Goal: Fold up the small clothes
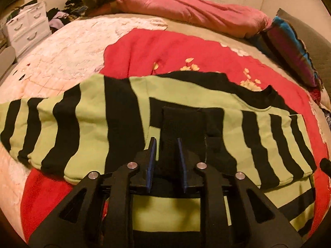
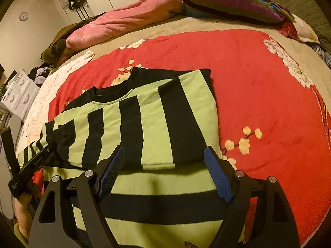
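Note:
A green and black striped sweater (image 1: 89, 124) lies on the red blanket of the bed, one sleeve spread to the left and the other folded across its body (image 2: 144, 124). My left gripper (image 1: 165, 140) hovers low over the sweater's middle with its jaws narrowly apart around a black cuff (image 1: 182, 124); whether it pinches the cloth I cannot tell. My right gripper (image 2: 164, 150) is open wide and empty, just above the folded sleeve's near edge. The left gripper also shows at the left edge of the right wrist view (image 2: 35, 161).
A red flowered blanket (image 2: 258, 93) covers the bed, with a white quilt (image 1: 62, 57) at left. A pink duvet (image 1: 186, 10) and striped pillow (image 2: 227, 0) lie at the far side. A white drawer unit (image 1: 26, 29) stands beside the bed.

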`<state>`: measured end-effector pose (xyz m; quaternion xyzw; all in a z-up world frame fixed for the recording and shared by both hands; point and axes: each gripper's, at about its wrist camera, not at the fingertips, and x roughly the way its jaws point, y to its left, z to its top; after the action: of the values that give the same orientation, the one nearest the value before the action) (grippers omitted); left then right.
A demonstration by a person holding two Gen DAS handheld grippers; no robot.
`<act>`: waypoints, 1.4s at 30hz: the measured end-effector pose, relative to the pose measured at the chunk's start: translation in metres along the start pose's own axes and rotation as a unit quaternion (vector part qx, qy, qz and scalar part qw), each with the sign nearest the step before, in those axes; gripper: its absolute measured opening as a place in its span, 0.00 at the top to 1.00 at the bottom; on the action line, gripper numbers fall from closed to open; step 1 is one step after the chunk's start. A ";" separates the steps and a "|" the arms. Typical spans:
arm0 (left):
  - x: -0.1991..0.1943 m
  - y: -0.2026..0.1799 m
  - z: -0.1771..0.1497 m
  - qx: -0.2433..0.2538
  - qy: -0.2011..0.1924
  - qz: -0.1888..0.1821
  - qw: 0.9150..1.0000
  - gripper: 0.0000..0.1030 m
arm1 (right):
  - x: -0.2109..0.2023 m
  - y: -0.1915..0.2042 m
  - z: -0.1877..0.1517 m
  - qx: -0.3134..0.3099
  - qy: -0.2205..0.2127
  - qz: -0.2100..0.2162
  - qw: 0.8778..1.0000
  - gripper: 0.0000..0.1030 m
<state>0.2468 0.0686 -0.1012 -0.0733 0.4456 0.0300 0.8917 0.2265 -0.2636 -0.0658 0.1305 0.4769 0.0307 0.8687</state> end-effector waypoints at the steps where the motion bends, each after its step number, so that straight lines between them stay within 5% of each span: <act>1: -0.001 0.002 0.000 -0.004 0.000 0.000 1.000 0.82 | 0.001 0.000 0.002 0.000 0.000 0.000 1.000 0.24; 11: -0.036 0.017 0.008 -0.032 -0.076 0.037 0.996 0.83 | 0.006 0.002 0.009 -0.002 -0.005 -0.001 1.000 0.24; 17: -0.058 0.000 0.011 -0.001 -0.132 0.002 0.991 0.83 | 0.014 -0.001 0.014 -0.006 -0.004 0.000 1.000 0.24; 27: -0.021 -0.045 -0.006 0.080 -0.058 -0.041 0.994 0.78 | 0.033 -0.010 0.016 -0.014 0.010 -0.016 1.000 0.24; 33: 0.010 -0.038 -0.015 0.077 0.013 -0.021 0.997 0.72 | 0.058 -0.019 0.008 -0.008 0.039 -0.036 0.999 0.24; 42: 0.008 -0.031 -0.018 0.062 0.008 -0.038 0.997 0.67 | 0.066 -0.020 0.003 -0.008 0.044 -0.039 0.998 0.24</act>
<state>0.2406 0.0351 -0.1151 -0.0353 0.4507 -0.0325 0.8914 0.2632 -0.2717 -0.1238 0.1033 0.5191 0.0065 0.8484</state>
